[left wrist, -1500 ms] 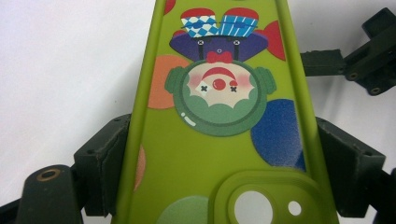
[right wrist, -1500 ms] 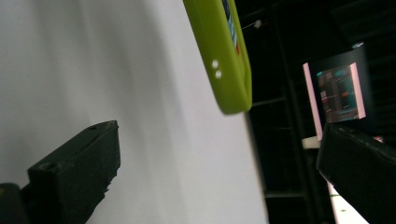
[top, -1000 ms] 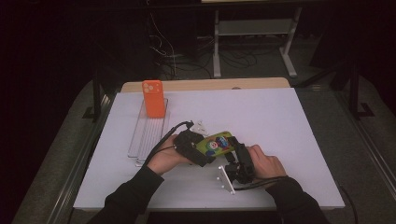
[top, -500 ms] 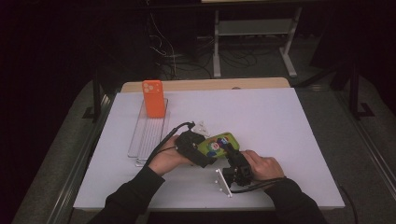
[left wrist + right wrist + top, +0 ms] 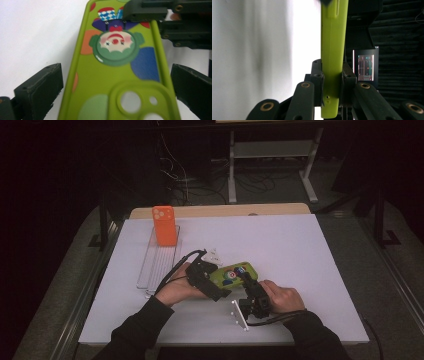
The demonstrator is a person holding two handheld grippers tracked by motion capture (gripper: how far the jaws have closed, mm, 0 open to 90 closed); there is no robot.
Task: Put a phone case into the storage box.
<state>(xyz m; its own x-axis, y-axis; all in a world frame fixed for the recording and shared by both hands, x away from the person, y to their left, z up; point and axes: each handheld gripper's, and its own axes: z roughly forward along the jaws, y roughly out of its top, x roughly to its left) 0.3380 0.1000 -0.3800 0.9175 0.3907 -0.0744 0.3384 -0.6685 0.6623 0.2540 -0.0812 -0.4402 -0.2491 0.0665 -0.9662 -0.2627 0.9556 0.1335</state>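
A lime-green phone case [image 5: 235, 271] with a clown picture lies flat on the white table [image 5: 300, 245]. My left gripper [image 5: 219, 281] straddles its camera end. In the left gripper view the case [image 5: 117, 75] lies between the jaws of the left gripper [image 5: 116, 73], with a gap on each side. These jaws have just been opening. My right gripper [image 5: 246, 280] has just closed on the case's edge. In the right gripper view the right gripper [image 5: 332, 75] pinches the green case [image 5: 333, 45] with both pads [image 5: 318, 75] against it.
An orange phone case [image 5: 164, 225] stands upright at the far end of a clear ribbed rack [image 5: 159, 265] left of my hands. A wooden strip [image 5: 220, 211] runs along the table's far edge. Dark floor, cables and a metal stand lie beyond.
Both hands and the green case stay where they were. In the high view the right gripper sits a little tighter against the case's edge than a second ago.
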